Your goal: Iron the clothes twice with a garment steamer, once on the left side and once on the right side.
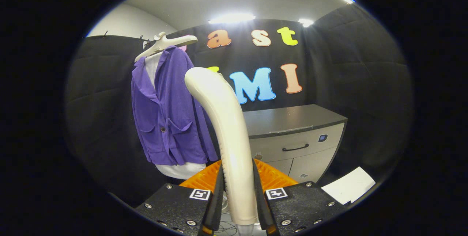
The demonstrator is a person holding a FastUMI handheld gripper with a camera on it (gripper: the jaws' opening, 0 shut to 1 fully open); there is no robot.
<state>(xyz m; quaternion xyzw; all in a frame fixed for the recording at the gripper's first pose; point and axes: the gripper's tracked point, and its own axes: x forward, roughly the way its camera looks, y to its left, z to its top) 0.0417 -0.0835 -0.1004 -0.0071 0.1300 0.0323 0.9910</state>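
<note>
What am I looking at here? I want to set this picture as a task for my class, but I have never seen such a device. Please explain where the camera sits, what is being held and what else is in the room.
The camera rides on a hand-held claw and looks forward along its two fingers, the dark parts at the bottom. A person carries it; there is no robot arm.

Both fingers press on the cream handle of a garment steamer, which rises between them and curves toward the clothes.

Beyond the fingers, to the left, a purple jacket hangs over a white shirt on a pale hanger. This is what is to be steamed. The steamer does not seem to touch it yet.

Just behind the fingers lies something orange and ribbed; I cannot tell what it is. Further back stands a grey cabinet with a handle, and a white sheet lies to its right.
</note>
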